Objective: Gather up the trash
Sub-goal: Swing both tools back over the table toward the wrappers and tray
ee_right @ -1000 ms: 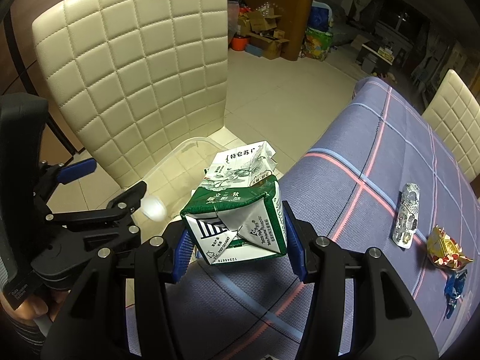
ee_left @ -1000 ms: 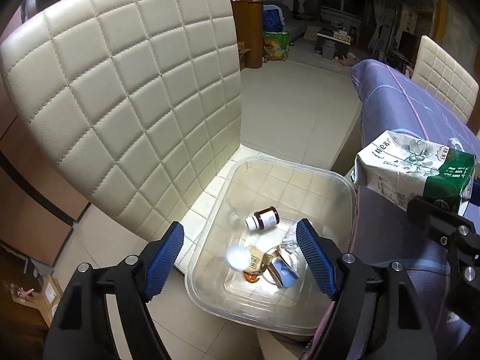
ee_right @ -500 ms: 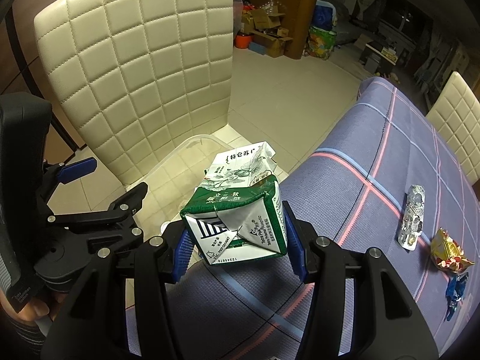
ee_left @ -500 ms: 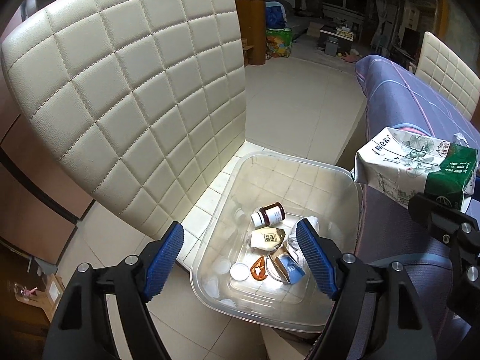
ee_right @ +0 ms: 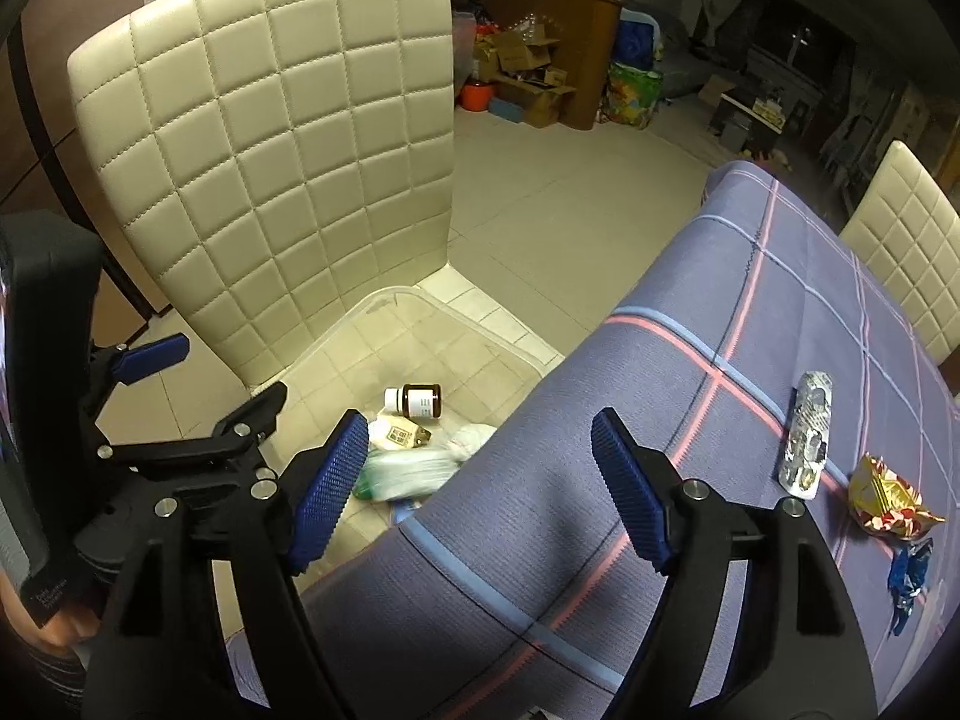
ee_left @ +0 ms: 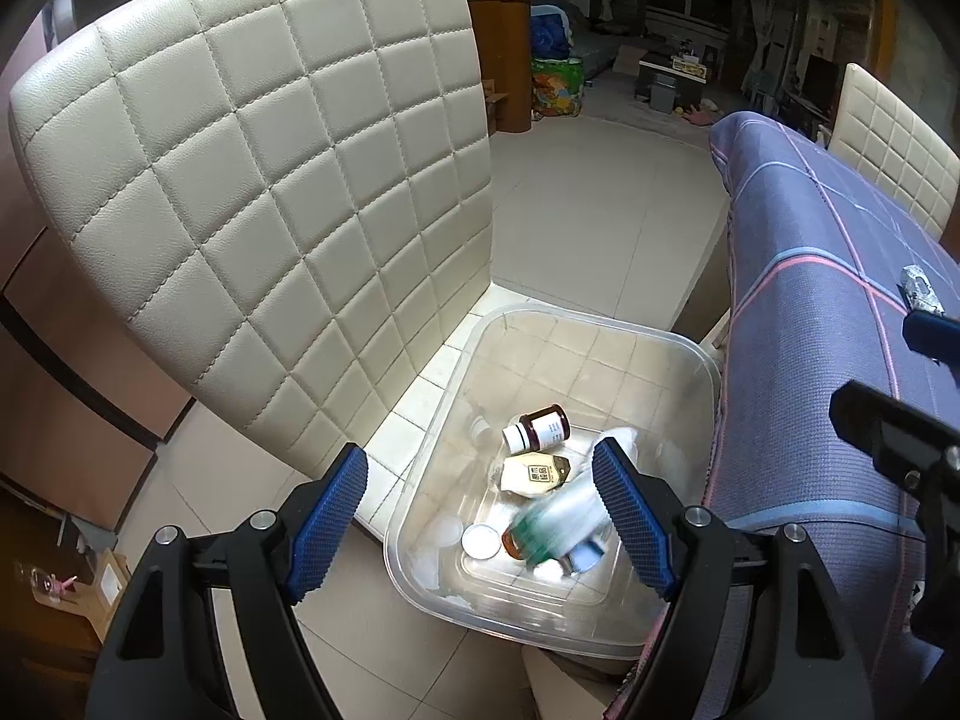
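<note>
Right gripper seen spread wide, nothing held, poised above edge of purple plaid tablecloth. Left gripper likewise spread wide and empty, held above clear plastic bin on cream quilted chair seat. Green-and-white crumpled carton caught blurred inside bin, beside brown pill bottle. Silver blister pack, gold snack wrapper, blue wrapper left on tablecloth.

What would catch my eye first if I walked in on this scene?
Probably the big quilted cream chair, with a clear plastic bin of trash on its seat, including a blurred green-and-white carton. Next, the blue-padded right tongs gaping open over a purple tablecloth, where a gold wrapper waits.
</note>
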### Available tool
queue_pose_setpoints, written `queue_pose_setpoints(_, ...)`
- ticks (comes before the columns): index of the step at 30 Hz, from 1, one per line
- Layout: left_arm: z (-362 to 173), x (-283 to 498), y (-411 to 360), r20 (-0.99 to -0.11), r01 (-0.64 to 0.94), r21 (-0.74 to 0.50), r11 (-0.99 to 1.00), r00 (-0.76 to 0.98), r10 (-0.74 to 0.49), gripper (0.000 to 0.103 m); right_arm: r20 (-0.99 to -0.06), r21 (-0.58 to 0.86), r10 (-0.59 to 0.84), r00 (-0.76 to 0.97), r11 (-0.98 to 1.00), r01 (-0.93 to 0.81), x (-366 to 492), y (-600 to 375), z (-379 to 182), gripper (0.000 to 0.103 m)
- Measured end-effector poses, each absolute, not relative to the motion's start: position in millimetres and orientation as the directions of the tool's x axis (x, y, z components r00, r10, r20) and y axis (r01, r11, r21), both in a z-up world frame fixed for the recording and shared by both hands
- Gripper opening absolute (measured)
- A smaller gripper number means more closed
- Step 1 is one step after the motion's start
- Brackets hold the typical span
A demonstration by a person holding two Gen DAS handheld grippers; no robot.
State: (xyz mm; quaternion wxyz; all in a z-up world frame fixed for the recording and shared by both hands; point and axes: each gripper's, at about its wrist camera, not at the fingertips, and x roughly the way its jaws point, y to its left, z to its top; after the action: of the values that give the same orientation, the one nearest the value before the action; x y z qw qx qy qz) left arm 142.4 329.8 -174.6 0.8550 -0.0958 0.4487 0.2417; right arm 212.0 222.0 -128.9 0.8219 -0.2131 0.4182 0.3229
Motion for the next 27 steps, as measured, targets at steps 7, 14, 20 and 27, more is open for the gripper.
queue_pose_setpoints(7, -159.6, 132.0, 314.1, -0.799, -0.487, 0.065, 0.871, 0.498, 0.338, 0.076, -0.824, -0.075, 0.351, 0.445, 0.711, -0.699, 203.2, 200.8, -125.5, 0.077)
queue_pose_setpoints(14, -139.2, 122.2, 282.7, -0.784, -0.452, 0.072, 0.889, 0.526, 0.33, 0.076, -0.807, -0.066, 0.343, 0.48, 0.756, -0.651, 194.8, 153.5, -114.0, 0.077)
queue_pose_setpoints(20, -121.8, 125.1, 238.7, -0.775, -0.387, 0.051, 0.921, 0.566, 0.281, 0.076, -0.79, -0.045, 0.325, 0.52, 0.815, -0.578, 193.1, 90.6, -104.5, 0.077)
queue_pose_setpoints(27, -114.4, 144.2, 160.1, -0.773, -0.246, 0.064, 0.967, 0.601, 0.204, 0.076, -0.773, -0.044, 0.259, 0.579, 0.889, -0.456, 197.8, 4.1, -100.1, 0.077)
